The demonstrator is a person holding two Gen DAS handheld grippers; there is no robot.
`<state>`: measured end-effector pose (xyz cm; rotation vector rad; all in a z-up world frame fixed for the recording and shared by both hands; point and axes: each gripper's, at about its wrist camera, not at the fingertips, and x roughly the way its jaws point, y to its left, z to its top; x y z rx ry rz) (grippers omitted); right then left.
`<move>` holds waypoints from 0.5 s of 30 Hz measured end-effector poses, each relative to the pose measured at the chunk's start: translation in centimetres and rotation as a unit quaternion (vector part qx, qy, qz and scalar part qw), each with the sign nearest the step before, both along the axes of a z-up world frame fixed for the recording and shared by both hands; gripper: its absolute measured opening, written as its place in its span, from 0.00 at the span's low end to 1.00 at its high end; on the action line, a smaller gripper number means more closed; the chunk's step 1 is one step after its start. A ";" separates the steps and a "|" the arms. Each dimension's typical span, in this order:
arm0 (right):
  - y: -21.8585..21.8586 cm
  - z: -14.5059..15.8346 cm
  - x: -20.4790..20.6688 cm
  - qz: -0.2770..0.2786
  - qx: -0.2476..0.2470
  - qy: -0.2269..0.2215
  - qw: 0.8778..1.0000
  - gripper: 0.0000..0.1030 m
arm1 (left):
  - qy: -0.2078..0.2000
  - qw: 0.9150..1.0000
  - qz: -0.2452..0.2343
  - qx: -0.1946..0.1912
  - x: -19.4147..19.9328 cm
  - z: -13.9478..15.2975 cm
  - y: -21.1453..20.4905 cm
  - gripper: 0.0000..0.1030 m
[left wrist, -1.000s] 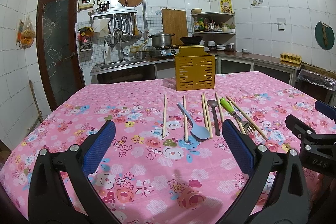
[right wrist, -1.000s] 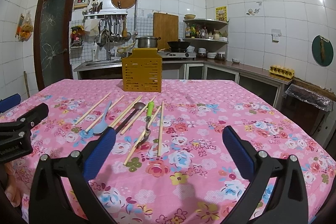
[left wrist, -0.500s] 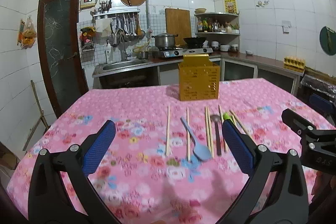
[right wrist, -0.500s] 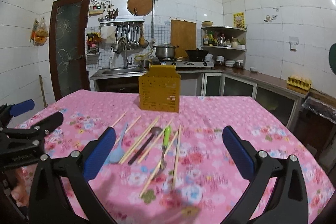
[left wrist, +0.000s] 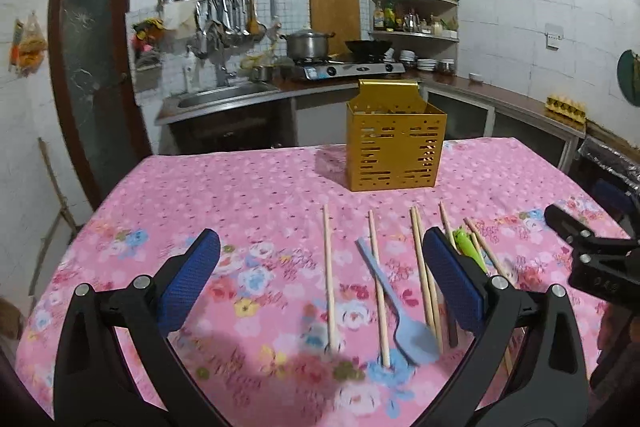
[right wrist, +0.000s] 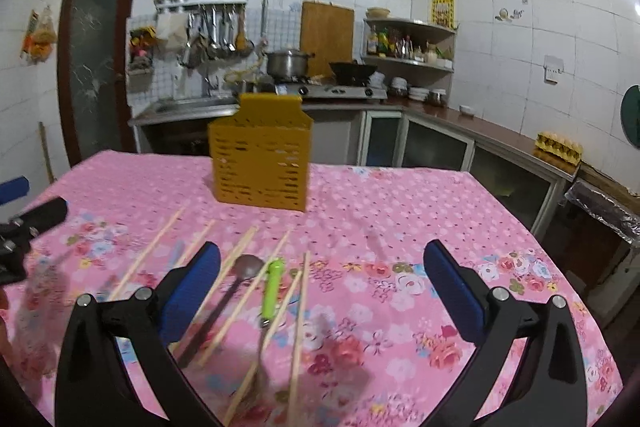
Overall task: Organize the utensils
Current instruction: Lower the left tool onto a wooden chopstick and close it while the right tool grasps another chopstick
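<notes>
1. Utensils lie in a loose row on the pink cloth (left wrist: 248,187), handles toward the yellow holder (left wrist: 396,147), likely so each can be lifted lengthwise.
2. Left gripper (left wrist: 320,279): fingers wide apart, empty; a single chopstick (left wrist: 328,275) and the blue spoon (left wrist: 394,303) lie between them.
3. Right gripper (right wrist: 320,279): fingers spread, empty; the green-handled fork (right wrist: 270,291) lies between them, and bare cloth toward its right finger leaves room.

Dim indoor light leaves glare on the glossy white wall tiles (right wrist: 568,7), fisheye bending and dark corners frame both views, and motion blur smears the pink floral-clothed worktop (right wrist: 400,211), worst at its near edge.
</notes>
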<state>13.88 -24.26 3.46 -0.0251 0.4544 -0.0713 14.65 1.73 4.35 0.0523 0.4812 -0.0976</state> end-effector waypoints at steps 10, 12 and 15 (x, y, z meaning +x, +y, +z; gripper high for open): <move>-1.7 -4.9 6.6 -0.024 0.027 0.091 0.995 0.96 | 0.048 0.999 -0.008 -0.003 8.2 -3.1 -0.4 0.95; -1.5 -5.6 7.3 -0.028 0.012 0.096 0.995 0.96 | 0.060 0.998 -0.005 0.005 9.5 -3.9 -0.5 0.95; -1.3 -6.3 9.0 -0.027 0.008 0.115 0.993 0.96 | 0.097 0.995 -0.009 0.010 11.7 -5.5 -0.5 0.95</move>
